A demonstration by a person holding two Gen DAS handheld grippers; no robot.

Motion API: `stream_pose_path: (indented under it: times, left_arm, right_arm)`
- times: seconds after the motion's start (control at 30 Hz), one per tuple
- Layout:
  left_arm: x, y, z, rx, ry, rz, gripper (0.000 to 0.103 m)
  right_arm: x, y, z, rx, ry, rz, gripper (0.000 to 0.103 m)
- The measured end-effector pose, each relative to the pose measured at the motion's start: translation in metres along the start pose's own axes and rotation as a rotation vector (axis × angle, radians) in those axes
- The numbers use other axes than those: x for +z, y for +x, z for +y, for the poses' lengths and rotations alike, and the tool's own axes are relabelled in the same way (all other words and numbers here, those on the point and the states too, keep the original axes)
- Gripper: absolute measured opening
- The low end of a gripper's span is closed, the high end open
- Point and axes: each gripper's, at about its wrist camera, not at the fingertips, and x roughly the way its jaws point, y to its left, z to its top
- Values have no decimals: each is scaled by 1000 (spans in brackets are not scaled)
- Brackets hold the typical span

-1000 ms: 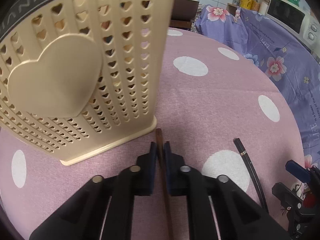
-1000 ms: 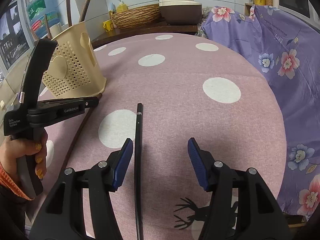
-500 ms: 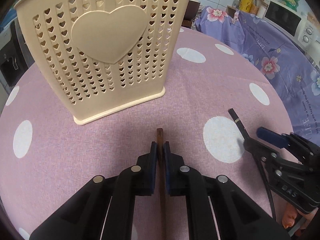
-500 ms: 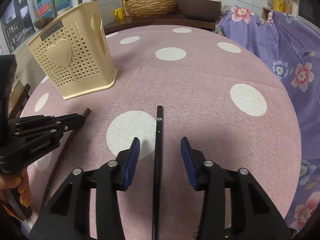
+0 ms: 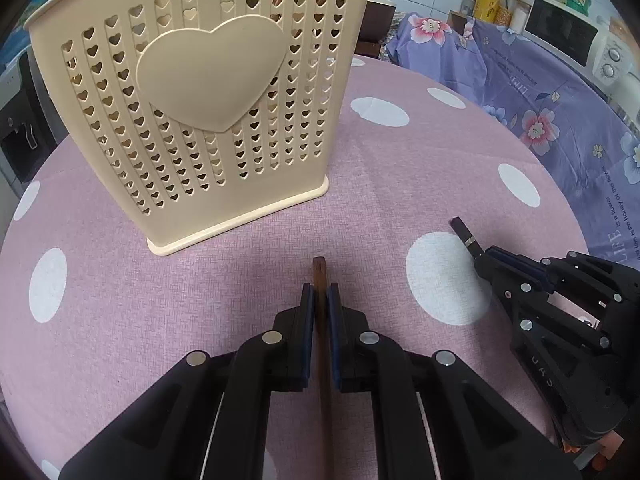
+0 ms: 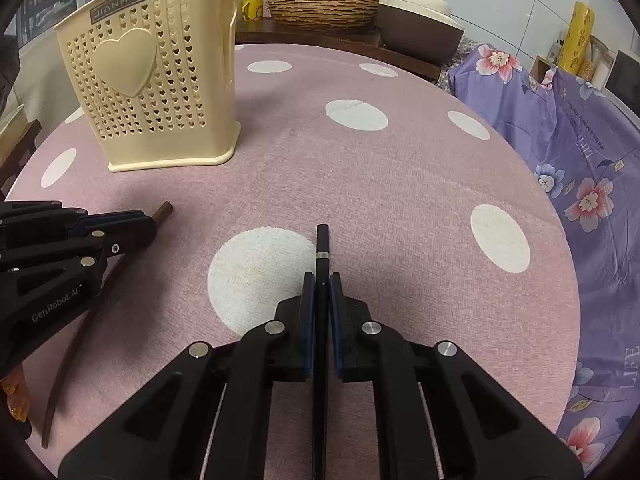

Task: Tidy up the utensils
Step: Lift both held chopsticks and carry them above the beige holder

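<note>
A cream utensil holder [image 5: 208, 108] with heart-shaped holes stands upright on the pink polka-dot table [image 5: 400, 184]; the right wrist view has the holder [image 6: 160, 92] at far left. My left gripper [image 5: 320, 292] is shut on a brown chopstick [image 5: 319, 270] whose end pokes out toward the holder's base. My right gripper [image 6: 322, 282] is shut on a black chopstick [image 6: 322, 242] with a silver band, lying over a white dot. Each view catches the other gripper: the right one [image 5: 486, 258] at the right, the left one [image 6: 150, 220] at the left with the brown chopstick [image 6: 162, 211].
A purple floral cloth [image 6: 580, 152] drapes along the table's right edge. Behind the table are a woven basket [image 6: 320, 6], a brown and cream cooker [image 6: 420, 28] and a microwave [image 5: 568, 38]. Fingertips of a hand [image 6: 16, 404] show at lower left.
The right gripper's jaws have shut onto the black chopstick that lay between them. The left gripper, still shut on the brown chopstick, has drawn back from the holder.
</note>
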Motion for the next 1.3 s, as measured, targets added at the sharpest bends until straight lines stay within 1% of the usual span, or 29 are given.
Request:
stream_pose_path:
  times: [0.07, 0.2, 0.3, 0.43, 0.5, 0.6, 0.77, 0.9, 1.03, 1.13, 1.3]
  left_arm:
    - [0, 0, 0, -1, 2, -1, 8]
    - [0, 1, 1, -6, 0, -5, 8]
    - [-2, 0, 2, -13, -8, -7, 8]
    - [-3, -1, 3, -14, -13, -16, 8]
    - [-4, -3, 7, -25, -32, -19, 8]
    - [-6, -13, 12, -45, -58, -41, 8]
    - [-12, -57, 21, -100, -84, -118, 8]
    - [-19, -106, 27, -144, -95, -209, 8]
    - [-23, -154, 41, -167, -120, -310, 8]
    - [-20, -177, 50, -167, -137, -364, 8]
    - [-16, -199, 58, -180, -143, -408, 8]
  right_arm:
    - [0, 0, -3, 16, 10, 0, 9]
    - [-1, 1, -14, 76, 71, -6, 8]
    - [-4, -1, -19, 98, 112, -15, 8]
    - [-6, -13, -20, 125, 137, -49, 8]
    - [-7, -22, -21, 146, 152, -70, 8]
    - [-9, -39, -22, 202, 190, -98, 8]
    - [-9, -73, -19, 274, 211, -168, 8]
    - [-8, -108, -11, 316, 190, -239, 8]
    - [-3, -143, -5, 359, 169, -317, 8]
    - [3, -163, -5, 395, 172, -358, 8]
    - [14, -192, -1, 395, 147, -424, 8]
